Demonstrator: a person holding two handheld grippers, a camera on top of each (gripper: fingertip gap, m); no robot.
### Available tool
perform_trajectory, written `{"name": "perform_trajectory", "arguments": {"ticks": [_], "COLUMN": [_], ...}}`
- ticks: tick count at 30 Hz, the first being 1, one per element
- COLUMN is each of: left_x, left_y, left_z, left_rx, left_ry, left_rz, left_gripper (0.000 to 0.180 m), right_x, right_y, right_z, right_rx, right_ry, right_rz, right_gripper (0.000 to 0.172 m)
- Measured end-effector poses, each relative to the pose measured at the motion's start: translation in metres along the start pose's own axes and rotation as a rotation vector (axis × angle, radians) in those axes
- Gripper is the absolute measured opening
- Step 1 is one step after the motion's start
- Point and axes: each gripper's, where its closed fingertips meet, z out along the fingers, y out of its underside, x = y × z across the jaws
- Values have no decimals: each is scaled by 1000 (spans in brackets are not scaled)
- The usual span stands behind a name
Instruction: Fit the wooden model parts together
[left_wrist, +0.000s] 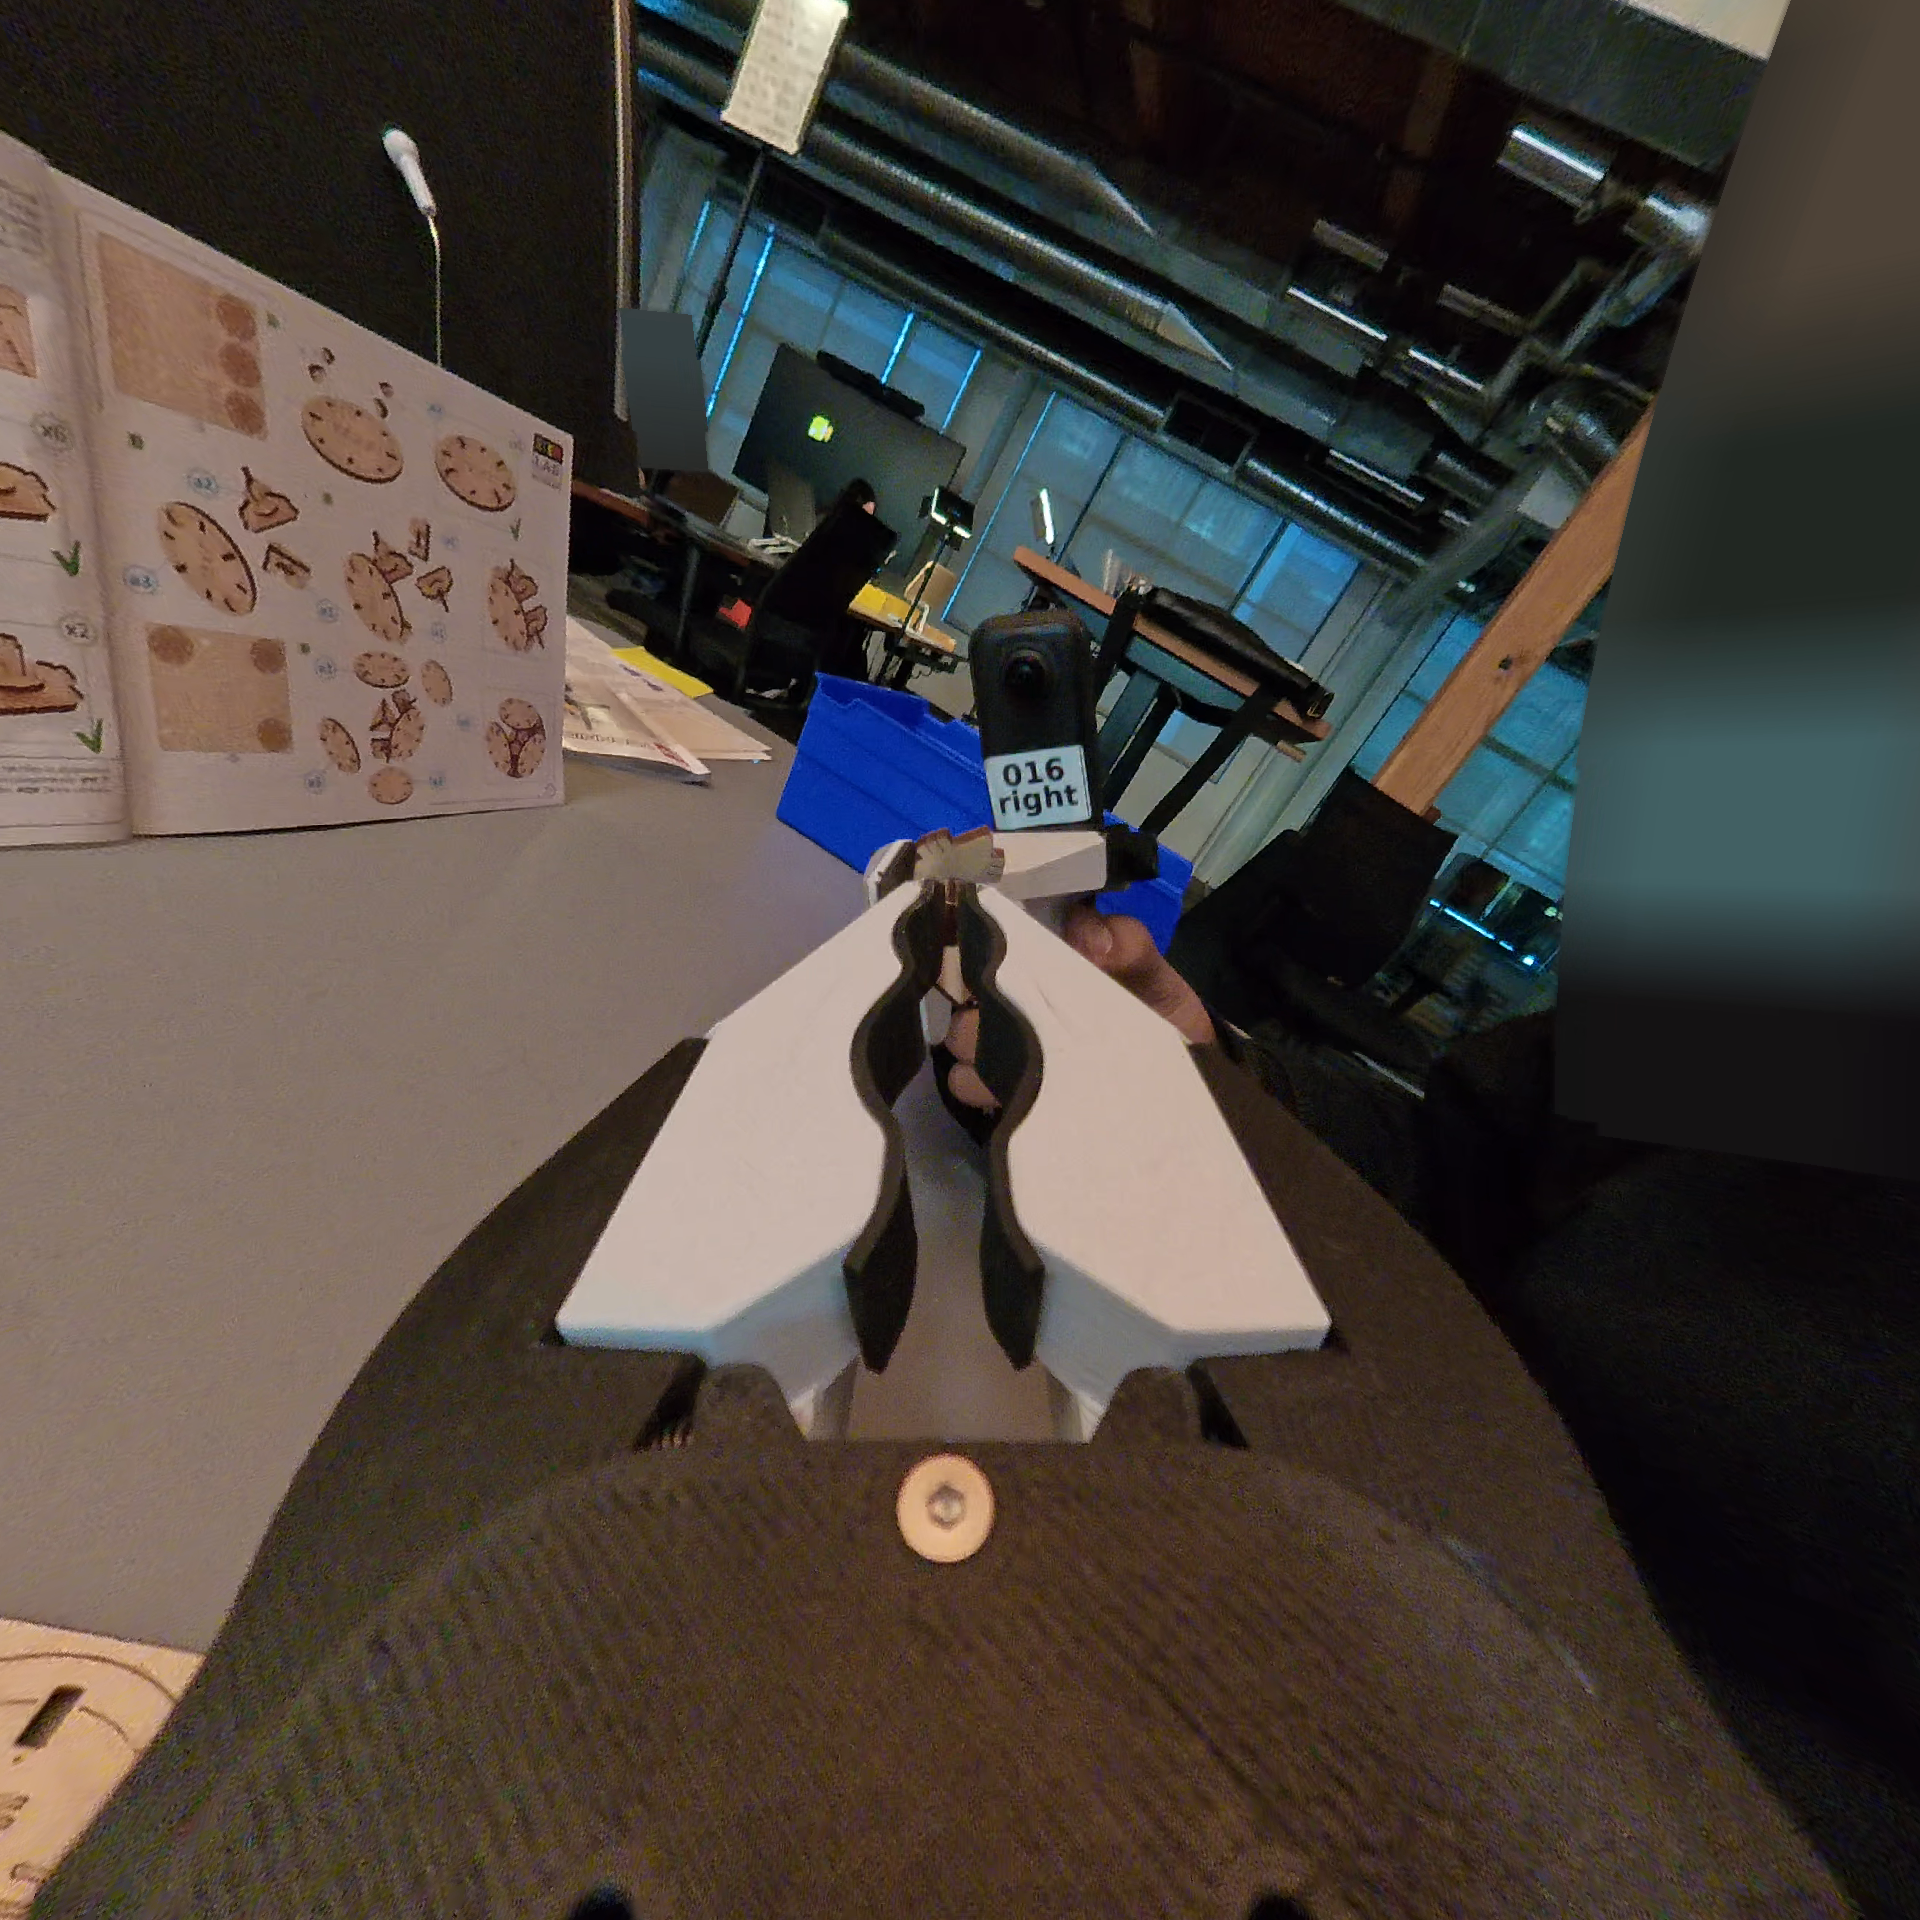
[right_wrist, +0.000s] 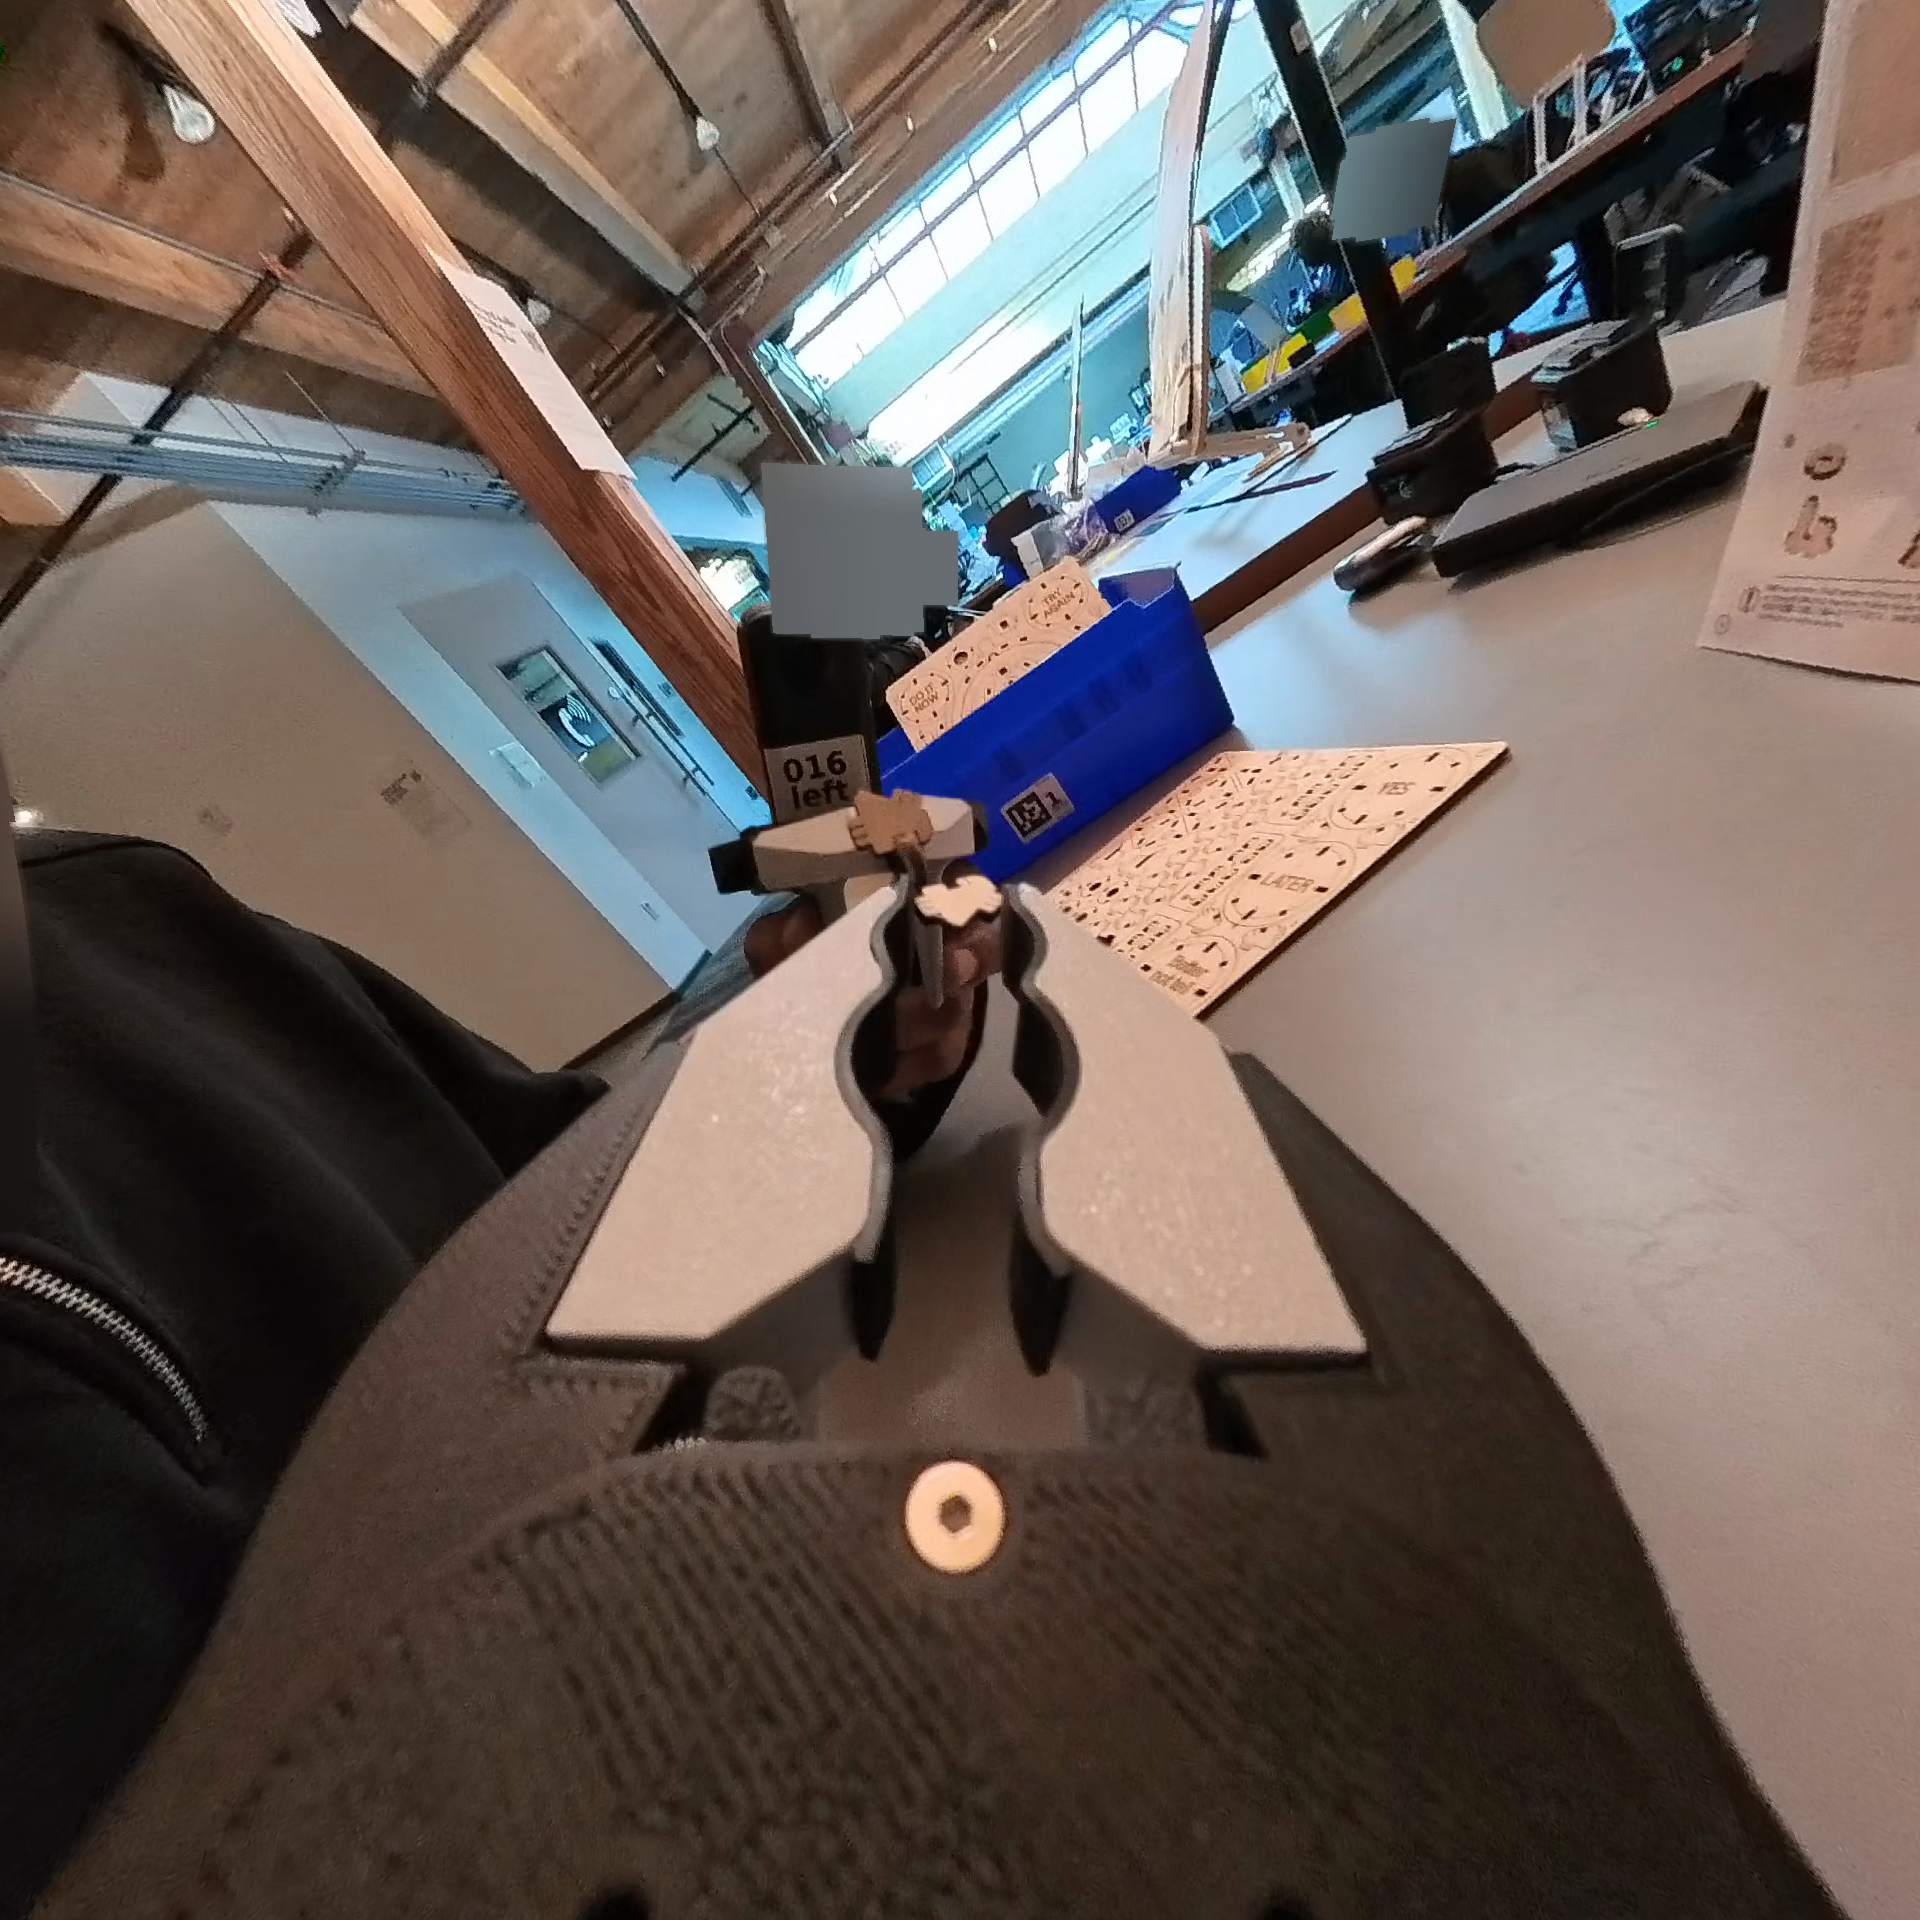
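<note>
My left gripper is shut on a thin brown wooden piece that I see edge-on between its tips, held in the air over the table's edge. My right gripper is shut on a small pale lobed wooden piece that spans its narrow jaw gap. The two grippers face each other tip to tip. In the left wrist view the right gripper lies crosswise just beyond my tips, with its lobed piece touching the thin piece. In the right wrist view the left gripper carries a tan piece.
A blue bin with wooden sheets in it stands behind the grippers on the grey table. A laser-cut wooden sheet lies beside it. An open instruction booklet stands at the left. Black devices sit far right. The tips of both grippers are at nearly the same place.
</note>
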Motion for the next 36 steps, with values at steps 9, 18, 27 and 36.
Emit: {"name": "perform_trajectory", "arguments": {"ticks": [9, 18, 27, 36], "left_x": [-9, -8, -8, -10], "left_y": [4, 6, 7, 10], "left_z": [-1, 0, 1, 1], "left_rx": [-22, -31, -45, -66], "left_ry": [-28, -17, -39, -68], "left_rz": [-41, -42, -6, 36], "left_gripper": [0, 0, 0, 0], "right_x": [2, 5, 6, 7], "right_y": [6, 7, 8, 10], "right_z": [1, 1, 1, 0], "right_rx": [-59, -67, -79, -91], "right_ry": [16, 35, 44, 46], "right_rz": [-14, -11, -5, 11], "right_gripper": [14, 13, 13, 14]}}
